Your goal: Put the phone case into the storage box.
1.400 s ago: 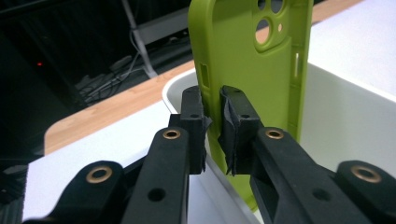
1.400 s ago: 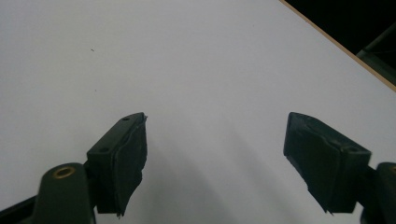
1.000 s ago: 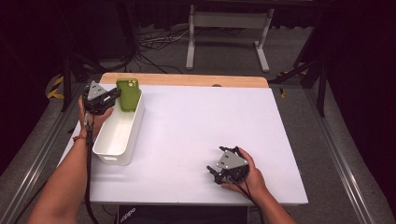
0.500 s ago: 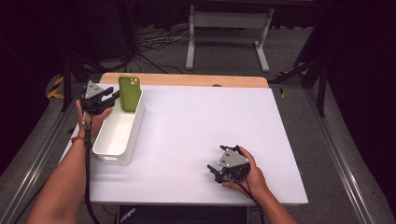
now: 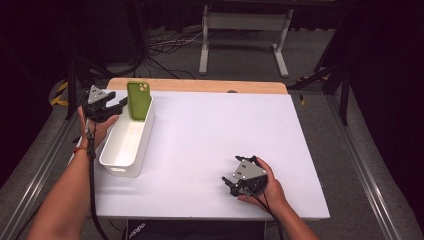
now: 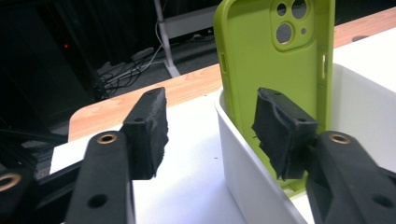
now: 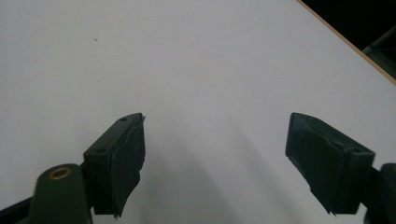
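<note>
The left gripper (image 6: 208, 135) has just been opening its jaws, which straddle the end wall of a white bin (image 6: 247, 177). Just beyond them, a lime-green phone case (image 6: 271, 70) is stood upright inside, untouched, camera cutouts uppermost. The right gripper (image 7: 215, 163) is held wide open over the bare white table (image 7: 187, 56).

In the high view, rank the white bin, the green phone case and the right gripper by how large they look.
1. white bin, clearly largest.
2 and 3. green phone case and right gripper: they look about alike, and the gripper is partly hidden by the hand, so no ranking between them.
</note>
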Tool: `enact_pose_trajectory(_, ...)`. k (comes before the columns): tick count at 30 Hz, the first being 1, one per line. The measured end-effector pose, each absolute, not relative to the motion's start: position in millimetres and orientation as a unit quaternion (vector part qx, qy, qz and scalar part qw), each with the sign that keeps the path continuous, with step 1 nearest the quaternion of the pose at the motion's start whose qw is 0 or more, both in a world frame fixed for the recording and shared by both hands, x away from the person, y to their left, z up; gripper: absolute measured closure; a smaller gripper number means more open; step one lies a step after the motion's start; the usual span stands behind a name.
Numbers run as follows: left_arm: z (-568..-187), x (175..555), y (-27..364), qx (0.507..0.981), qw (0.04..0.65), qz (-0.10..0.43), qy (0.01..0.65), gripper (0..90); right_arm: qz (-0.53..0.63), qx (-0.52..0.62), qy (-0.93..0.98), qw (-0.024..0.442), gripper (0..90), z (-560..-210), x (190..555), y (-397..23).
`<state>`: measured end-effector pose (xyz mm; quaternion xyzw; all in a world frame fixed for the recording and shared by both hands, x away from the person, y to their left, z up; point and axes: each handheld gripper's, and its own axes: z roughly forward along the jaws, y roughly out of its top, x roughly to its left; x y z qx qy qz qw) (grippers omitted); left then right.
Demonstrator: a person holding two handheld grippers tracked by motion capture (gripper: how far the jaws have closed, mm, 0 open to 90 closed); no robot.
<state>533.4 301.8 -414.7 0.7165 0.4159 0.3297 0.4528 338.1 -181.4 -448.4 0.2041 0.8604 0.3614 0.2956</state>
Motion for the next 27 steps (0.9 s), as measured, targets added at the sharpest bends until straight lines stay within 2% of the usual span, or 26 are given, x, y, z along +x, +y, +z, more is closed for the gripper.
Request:
enact_pose_trajectory(10, -409, 528, 302, 0.723, 0.453, 0.324, 0.409, 43.8, 0.368, 0.209, 0.859, 0.289, 21.5, -448, 339, -182)
enact_pose_trajectory(20, -400, 516, 307, 0.712, 0.468, 0.309, 0.422, 35.4, 0.375, 0.208, 0.855, 0.291, 21.4, -444, 340, -185)
enact_pose_trajectory(27, -393, 501, 303, 0.708, 0.473, 0.321, 0.414, 30.1, 0.385, 0.206, 0.851, 0.293, 21.4, -443, 339, -186)
